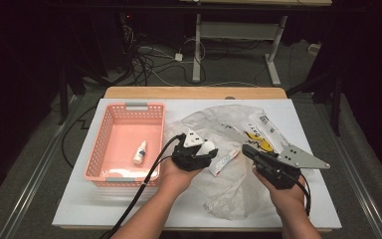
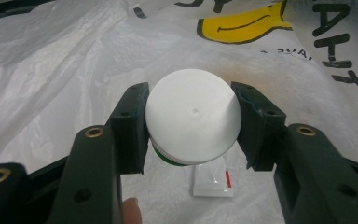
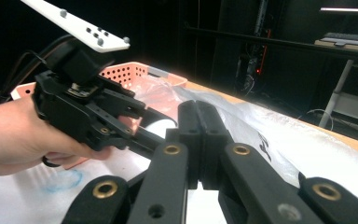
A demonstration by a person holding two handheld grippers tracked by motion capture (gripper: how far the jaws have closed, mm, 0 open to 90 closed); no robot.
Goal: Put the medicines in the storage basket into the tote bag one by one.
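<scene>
Far left on table (image 1: 79, 209): pink basket (image 1: 99, 149), w/ small white bottle (image 1: 140, 152) lying on its floor, nr the right wall. Bottle untouched, well apart from both grippers.

Just right of basket, approx mid-table: left gripper (image 1: 210, 149), held in left hand (image 1: 176, 174), cable trailing back toward near edge. Clamped on white-capped jar (image 1: 207, 147); in left gripper view, jaws press cap (image 2: 193, 115) from both sides, a green band showing under cap rim. Jar held over the plastic bag, apart from basket. Fingertip visible at bottom of that view.

Below/just right of jar: small white sachet w/ red mark (image 2: 213, 181) lying flat on the bag; in high view seen as slim white packet (image 1: 224, 162) btwn the two grippers.

Under and beyond all this: crumpled clear plastic bag (image 1: 229, 124) spread over centre-right of table, w/ yellow print and black lettering (image 2: 242, 25) on it.

Right side: right gripper (image 1: 246, 150) in right hand (image 1: 286, 196), grey plate on top, pointing left toward left gripper. In right gripper view, jaws pressed together, nothing btwn them – closed, empty, hovering above bag.
</scene>
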